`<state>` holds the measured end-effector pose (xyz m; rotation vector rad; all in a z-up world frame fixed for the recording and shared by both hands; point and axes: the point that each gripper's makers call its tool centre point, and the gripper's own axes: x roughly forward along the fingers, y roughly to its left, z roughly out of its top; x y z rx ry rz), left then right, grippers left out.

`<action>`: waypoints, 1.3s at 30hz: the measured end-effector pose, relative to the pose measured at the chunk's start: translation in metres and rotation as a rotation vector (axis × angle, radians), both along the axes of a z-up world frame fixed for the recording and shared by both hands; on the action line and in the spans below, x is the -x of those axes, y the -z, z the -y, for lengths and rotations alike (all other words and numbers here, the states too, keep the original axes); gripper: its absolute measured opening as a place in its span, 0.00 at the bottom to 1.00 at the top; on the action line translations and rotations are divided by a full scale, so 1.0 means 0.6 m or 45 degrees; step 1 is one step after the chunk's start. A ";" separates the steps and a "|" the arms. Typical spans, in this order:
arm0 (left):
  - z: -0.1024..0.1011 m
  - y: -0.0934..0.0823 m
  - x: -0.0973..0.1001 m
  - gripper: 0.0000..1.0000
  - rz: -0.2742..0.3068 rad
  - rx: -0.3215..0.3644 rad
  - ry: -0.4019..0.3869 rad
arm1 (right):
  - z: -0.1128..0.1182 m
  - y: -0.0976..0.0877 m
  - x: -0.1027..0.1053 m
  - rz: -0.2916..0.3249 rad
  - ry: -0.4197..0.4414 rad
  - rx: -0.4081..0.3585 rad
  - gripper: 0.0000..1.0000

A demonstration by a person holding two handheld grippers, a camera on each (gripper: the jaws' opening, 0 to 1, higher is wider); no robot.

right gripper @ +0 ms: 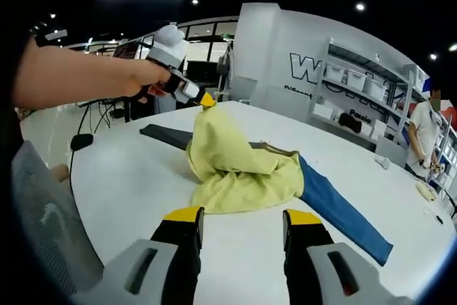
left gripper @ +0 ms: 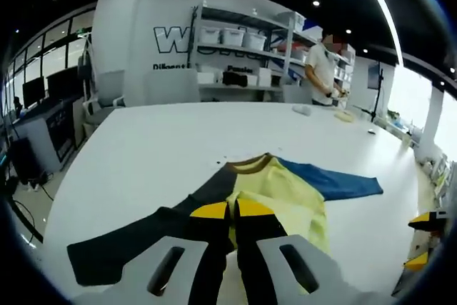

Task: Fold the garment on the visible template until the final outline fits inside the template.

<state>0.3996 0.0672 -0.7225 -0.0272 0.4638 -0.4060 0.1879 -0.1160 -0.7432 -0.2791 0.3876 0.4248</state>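
Note:
A shirt with a yellow body (left gripper: 285, 191), a dark sleeve (left gripper: 128, 244), a blue sleeve (left gripper: 335, 180) and a brown collar lies on the white table (left gripper: 157, 148). My left gripper (left gripper: 230, 210) is shut on the yellow fabric. In the right gripper view a hand holds that left gripper (right gripper: 203, 99) above the table, lifting a peak of the yellow body (right gripper: 235, 169) that drapes down in a bunched heap. The blue sleeve (right gripper: 343, 205) stretches right and the dark sleeve (right gripper: 164, 133) runs left behind the heap. My right gripper (right gripper: 243, 226) is open, short of the shirt, holding nothing.
Shelves with white bins (left gripper: 235, 37) stand behind the table. A person (left gripper: 323, 69) stands at the far right end. A grey mesh chair (right gripper: 43, 226) sits by the near table edge. The right gripper's yellow tips (left gripper: 423, 221) show at the right edge.

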 end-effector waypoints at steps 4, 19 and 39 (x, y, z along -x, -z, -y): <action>-0.019 0.018 -0.018 0.00 -0.008 -0.016 -0.027 | -0.010 -0.002 -0.007 -0.002 -0.027 0.018 0.44; -0.056 0.108 -0.047 0.00 -0.111 -0.038 -0.073 | -0.100 0.023 -0.043 -0.052 -0.299 0.175 0.31; -0.057 0.151 -0.041 0.00 -0.156 -0.009 -0.069 | -0.160 0.190 -0.073 -0.266 -0.602 0.420 0.16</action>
